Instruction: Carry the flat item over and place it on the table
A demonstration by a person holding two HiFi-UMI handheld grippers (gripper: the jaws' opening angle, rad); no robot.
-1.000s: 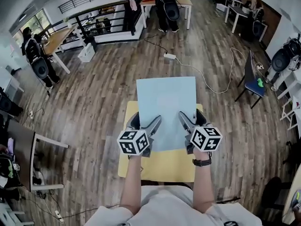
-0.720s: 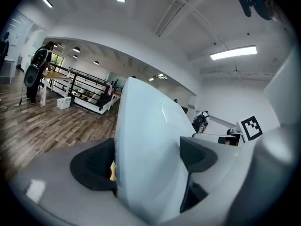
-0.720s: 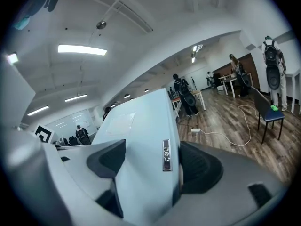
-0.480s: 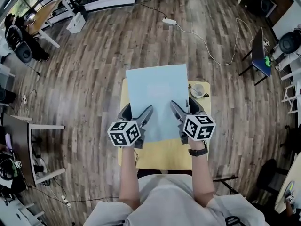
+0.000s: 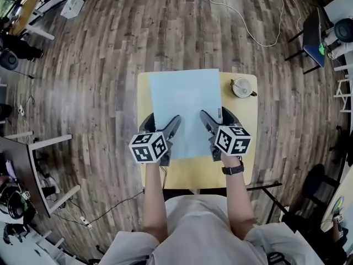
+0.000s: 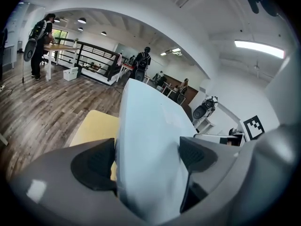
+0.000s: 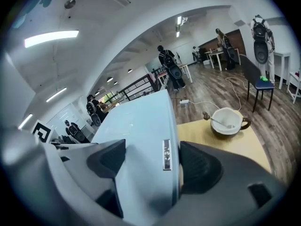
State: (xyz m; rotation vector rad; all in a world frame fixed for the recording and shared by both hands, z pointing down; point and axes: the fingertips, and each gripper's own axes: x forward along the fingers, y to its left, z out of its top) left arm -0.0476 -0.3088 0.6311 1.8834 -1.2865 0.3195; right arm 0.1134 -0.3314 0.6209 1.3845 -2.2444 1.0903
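The slab (image 5: 185, 106) is a thin, flat, pale-blue rectangle with a smooth matte face and rounded corners. The right gripper view shows a small silvery label (image 7: 166, 155) on it near the jaws. In the head view its long axis runs from the person toward the top of the frame, broad face up. It lies over the left and middle of the table (image 5: 193, 173), its far edge close to the table's far edge. Whether it rests on the tabletop I cannot tell.

The left gripper (image 5: 161, 127) clamps the slab's lower left edge. In the left gripper view the gripper's (image 6: 146, 161) dark ribbed pads press on either face. The right gripper (image 5: 217, 123) clamps the lower right edge the same way, its (image 7: 155, 161) pads tight on the slab (image 7: 141, 140).

The table is square, with a plain yellow top. At its upper right corner stands a cup (image 5: 241, 87), pale inside with a dark handle and a spoon in it, just right of the slab and clear of it. Around the table is a wood-plank floor (image 5: 99, 65). A white cable (image 5: 248, 29) trails across it at the upper right, near a dark chair (image 5: 311, 35).
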